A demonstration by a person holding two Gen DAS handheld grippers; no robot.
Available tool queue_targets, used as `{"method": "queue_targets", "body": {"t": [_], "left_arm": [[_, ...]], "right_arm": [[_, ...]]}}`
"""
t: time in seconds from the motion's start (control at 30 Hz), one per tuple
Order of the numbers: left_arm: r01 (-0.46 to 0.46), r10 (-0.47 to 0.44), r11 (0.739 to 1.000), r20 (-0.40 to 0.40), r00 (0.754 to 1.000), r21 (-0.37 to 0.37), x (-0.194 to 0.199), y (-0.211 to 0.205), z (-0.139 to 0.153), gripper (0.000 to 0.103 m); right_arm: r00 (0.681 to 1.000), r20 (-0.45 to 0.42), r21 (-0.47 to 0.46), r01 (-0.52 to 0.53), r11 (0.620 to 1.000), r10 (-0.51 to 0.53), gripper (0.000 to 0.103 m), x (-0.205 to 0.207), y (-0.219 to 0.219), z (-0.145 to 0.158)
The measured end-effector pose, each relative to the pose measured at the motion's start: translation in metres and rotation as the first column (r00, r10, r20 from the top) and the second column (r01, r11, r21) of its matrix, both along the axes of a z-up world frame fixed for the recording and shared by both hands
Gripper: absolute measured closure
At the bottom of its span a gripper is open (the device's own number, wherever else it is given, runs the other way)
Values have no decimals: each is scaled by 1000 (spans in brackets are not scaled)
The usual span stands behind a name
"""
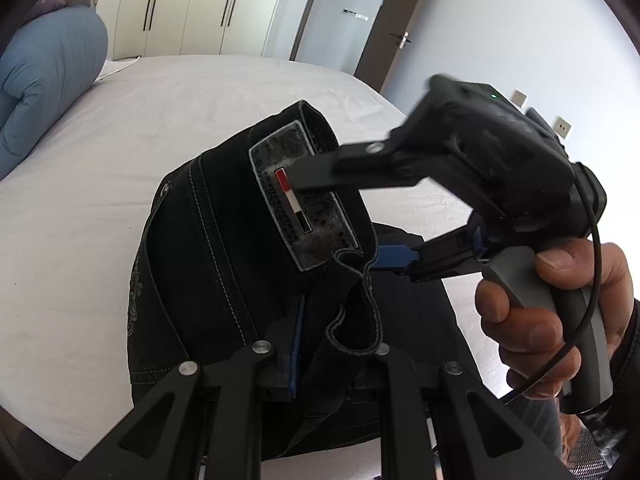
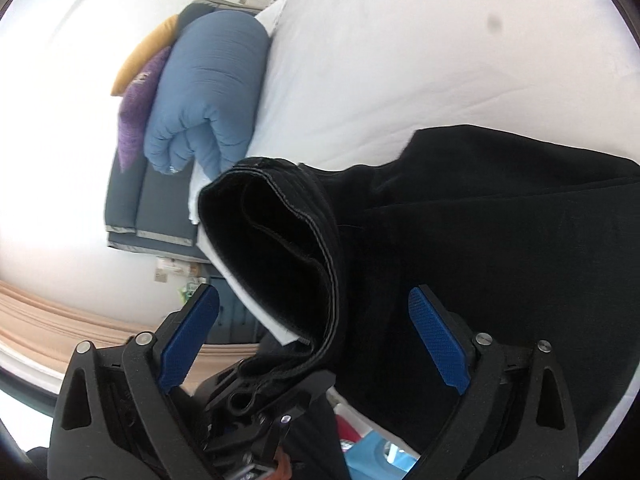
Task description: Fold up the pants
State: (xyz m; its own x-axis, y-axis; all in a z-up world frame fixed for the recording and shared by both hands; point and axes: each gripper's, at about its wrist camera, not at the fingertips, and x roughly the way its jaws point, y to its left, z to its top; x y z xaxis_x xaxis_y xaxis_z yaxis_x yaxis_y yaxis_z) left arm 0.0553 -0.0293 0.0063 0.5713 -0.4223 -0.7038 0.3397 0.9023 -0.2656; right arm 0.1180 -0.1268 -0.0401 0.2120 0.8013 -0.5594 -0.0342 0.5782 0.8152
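The pants (image 1: 224,264) hang bunched in mid-frame of the left view, lifted off the white bed (image 1: 120,128) with the waistband and its inside label turned toward the camera. The left gripper (image 1: 320,344) at bottom centre is pinched on the waistband fabric, probably to hold one end up while the other hand finds a matching hold. The right gripper (image 1: 332,220) comes in from the right, held by a hand (image 1: 560,312) — its jaws spread wide around the label end, and I see no pad pressing on cloth. In the right view its blue pads (image 2: 192,340) stand well apart with the black fabric (image 2: 320,260) draped between them. The legs are hidden below the bunch, so how far the fold has got is hard to judge — the lower edges of both views are blocked by gripper frames.
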Motion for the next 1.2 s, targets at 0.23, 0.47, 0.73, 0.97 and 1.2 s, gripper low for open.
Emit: {"method": "queue_targets", "body": {"t": [0.23, 0.47, 0.73, 0.97, 1.2], "left_arm": [[81, -81, 995, -2, 997, 54, 6, -21, -7, 87], [156, -154, 984, -22, 988, 89, 31, -37, -9, 87], [225, -221, 968, -48, 974, 112, 59, -56, -10, 87], [286, -283, 949, -38, 958, 131, 74, -81, -9, 87], [329, -324, 933, -57, 944, 146, 78, -99, -24, 87]], "right_arm": [[1000, -24, -64, 10, 998, -12, 68, -8, -11, -22], [998, -8, -117, 65, 991, -67, 81, -18, -32, -36], [992, 6, -139, 127, 982, -127, 87, -33, -64, -55], [988, 35, -131, 156, 979, -152, 88, -32, -97, -60], [982, 18, -108, 189, 976, -188, 88, -36, -130, -78]]}}
